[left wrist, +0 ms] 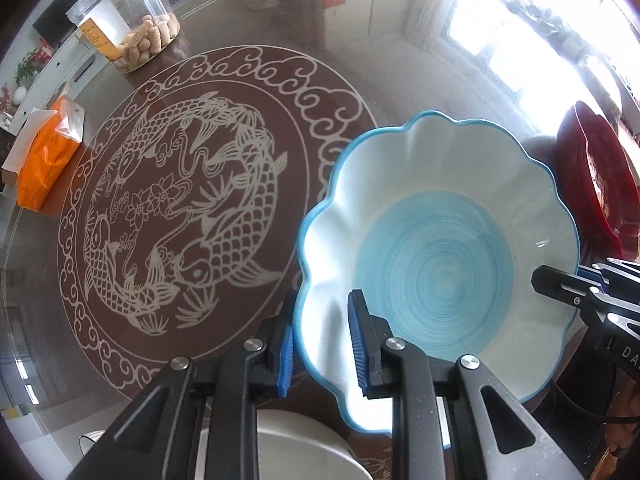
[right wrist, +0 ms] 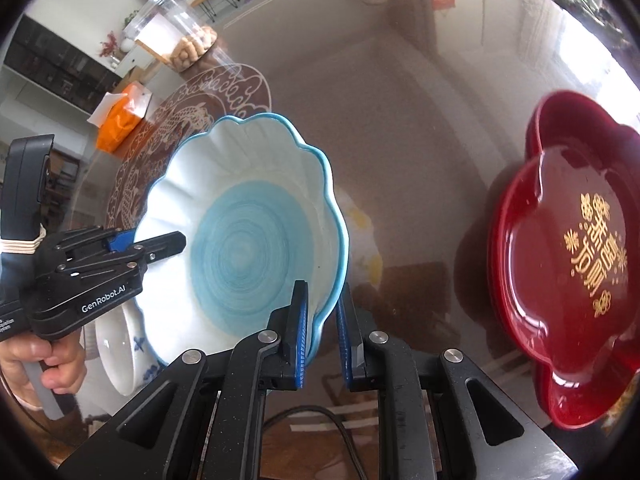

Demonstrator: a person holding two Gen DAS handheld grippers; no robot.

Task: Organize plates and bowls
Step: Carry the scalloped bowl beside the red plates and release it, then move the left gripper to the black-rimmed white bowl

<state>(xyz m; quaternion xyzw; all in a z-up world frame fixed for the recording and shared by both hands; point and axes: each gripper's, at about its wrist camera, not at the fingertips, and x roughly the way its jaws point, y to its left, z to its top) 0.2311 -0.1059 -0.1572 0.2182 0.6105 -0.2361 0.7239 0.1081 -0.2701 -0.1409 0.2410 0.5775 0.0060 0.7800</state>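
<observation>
A scalloped white bowl [left wrist: 432, 264] with a blue centre and blue rim hangs tilted over the glass table, held from two sides. My left gripper [left wrist: 322, 320] is shut on its near rim, blue pads on either side of the wall. In the right wrist view the bowl [right wrist: 240, 248] has its right-hand rim pinched by my right gripper [right wrist: 323, 312], also shut. The left gripper [right wrist: 156, 242] shows there at the bowl's left edge. The right gripper's fingers [left wrist: 552, 284] enter the left wrist view at the bowl's right rim. A stack of red lobed plates [right wrist: 580, 272] lies to the right.
A white bowl with blue marks [right wrist: 120, 356] sits just below the held bowl. On the glass turntable with a fish pattern [left wrist: 180, 216] stand a clear jar of snacks [left wrist: 132, 28] and an orange tissue pack [left wrist: 48, 160]. A hand [right wrist: 36, 360] holds the left gripper.
</observation>
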